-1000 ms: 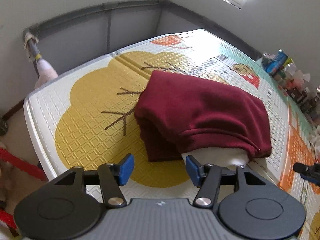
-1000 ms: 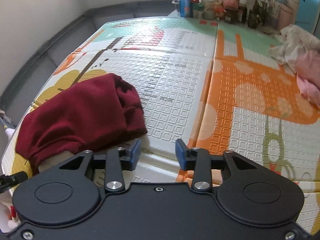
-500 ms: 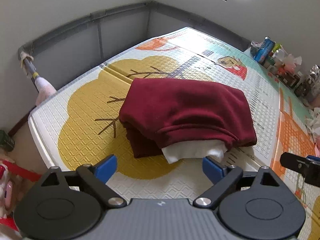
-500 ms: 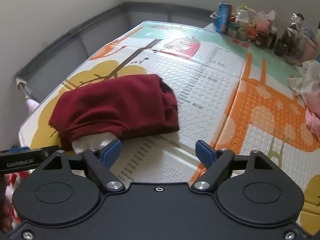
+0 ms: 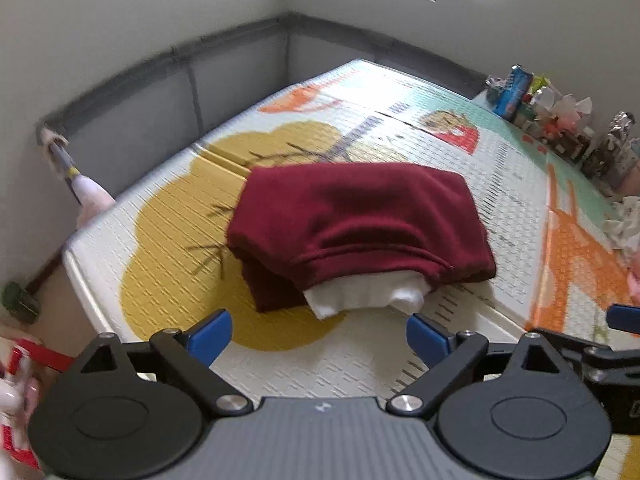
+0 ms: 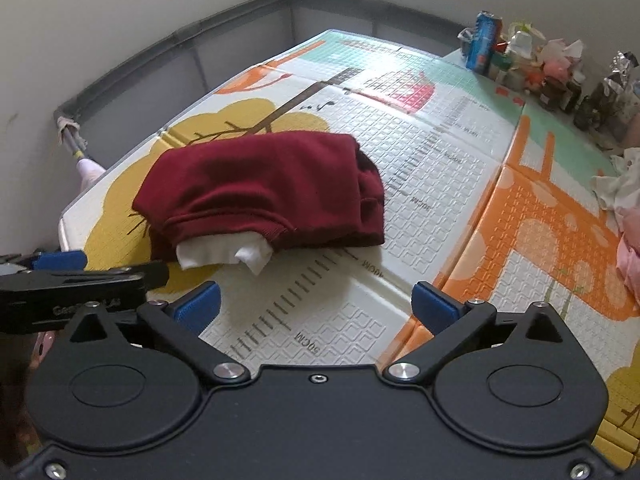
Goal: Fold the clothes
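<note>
Maroon cloth is sitting folded on the play mat (image 5: 500,168): the maroon garment (image 5: 360,216) is lying as a compact bundle, its long axis running across both views, with a white lining (image 5: 360,300) poking out of the near hem. The left claw (image 5: 319,334) is hanging wide with nothing between its blue pads, and its jaws have just been opening. The right claw (image 6: 316,304) is doing the same, wide and empty. The bundle is lying dead ahead of the left claw and ahead-left of the right one, so the left hand looks nearer to that untidy white edge.
</note>
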A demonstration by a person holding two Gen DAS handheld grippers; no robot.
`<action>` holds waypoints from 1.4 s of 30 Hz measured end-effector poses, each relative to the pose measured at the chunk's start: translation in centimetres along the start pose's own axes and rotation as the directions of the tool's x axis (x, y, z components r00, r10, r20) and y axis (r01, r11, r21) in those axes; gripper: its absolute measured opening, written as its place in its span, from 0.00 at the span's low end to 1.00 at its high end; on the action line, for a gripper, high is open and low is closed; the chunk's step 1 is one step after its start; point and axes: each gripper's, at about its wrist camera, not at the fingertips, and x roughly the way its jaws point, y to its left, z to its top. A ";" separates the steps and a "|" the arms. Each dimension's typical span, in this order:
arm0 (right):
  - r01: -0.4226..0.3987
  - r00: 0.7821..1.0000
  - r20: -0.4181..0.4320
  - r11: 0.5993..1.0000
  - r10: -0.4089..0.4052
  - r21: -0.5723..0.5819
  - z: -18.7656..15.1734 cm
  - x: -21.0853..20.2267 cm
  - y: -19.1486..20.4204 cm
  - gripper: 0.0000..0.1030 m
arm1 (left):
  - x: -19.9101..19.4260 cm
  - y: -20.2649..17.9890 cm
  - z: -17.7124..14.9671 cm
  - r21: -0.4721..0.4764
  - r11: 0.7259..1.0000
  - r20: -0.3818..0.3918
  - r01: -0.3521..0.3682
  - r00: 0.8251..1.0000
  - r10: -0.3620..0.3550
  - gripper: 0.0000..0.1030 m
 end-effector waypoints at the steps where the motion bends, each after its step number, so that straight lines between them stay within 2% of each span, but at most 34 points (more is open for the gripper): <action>1: -0.006 1.000 -0.006 1.000 0.006 -0.002 0.0 -0.1 0.0 0.99 | -0.2 -0.2 -0.1 0.010 1.000 0.019 -0.021 1.000 0.021 0.93; 2: -0.011 1.000 -0.014 1.000 0.011 -0.004 -0.1 -0.1 0.1 0.99 | -0.4 -0.3 -0.1 0.015 0.999 0.028 -0.038 0.999 0.038 0.93; 5: -0.028 0.999 -0.025 1.000 0.028 -0.007 -0.2 -0.2 0.3 0.99 | -0.9 -0.1 0.0 -0.019 0.999 0.020 -0.029 0.999 0.029 0.93; 9: -0.078 0.997 -0.024 0.997 0.079 0.020 -0.3 -0.5 0.1 0.99 | -0.7 0.7 0.2 -0.098 0.994 -0.058 0.055 0.996 -0.060 0.93; 12: -0.106 0.994 -0.027 0.993 0.108 0.051 -0.2 -0.8 -0.3 0.99 | -0.7 1.3 0.0 -0.144 0.987 -0.078 0.068 0.994 -0.080 0.93; 17: -0.115 0.991 -0.059 0.990 0.120 0.076 0.4 -0.8 -0.2 0.99 | -0.7 1.3 0.5 -0.091 0.995 -0.111 0.036 0.993 -0.046 0.93; 20: -0.135 0.990 -0.040 0.988 0.138 0.071 0.7 -1.2 0.1 0.99 | -1.2 1.4 1.0 -0.064 0.998 -0.102 0.030 0.994 -0.036 0.93; 23: -0.121 0.992 -0.030 0.991 0.123 0.059 1.1 -1.5 0.6 0.99 | -1.7 1.9 1.6 -0.063 0.997 -0.092 0.041 0.995 -0.047 0.93; 27: -0.116 0.991 -0.056 0.993 0.118 0.038 1.8 -1.5 1.1 0.99 | -2.3 2.5 2.4 -0.063 0.997 -0.087 0.042 0.995 -0.048 0.93; 34: -0.056 0.991 -0.119 0.997 0.062 0.053 2.9 -0.5 1.5 0.99 | -2.6 3.2 3.5 -0.055 0.997 -0.104 0.052 0.993 -0.057 0.93; 42: -0.051 0.988 -0.142 0.997 0.059 0.060 3.9 -0.2 2.8 0.99 | -2.2 3.9 4.3 -0.050 0.998 -0.143 0.040 0.989 -0.047 0.93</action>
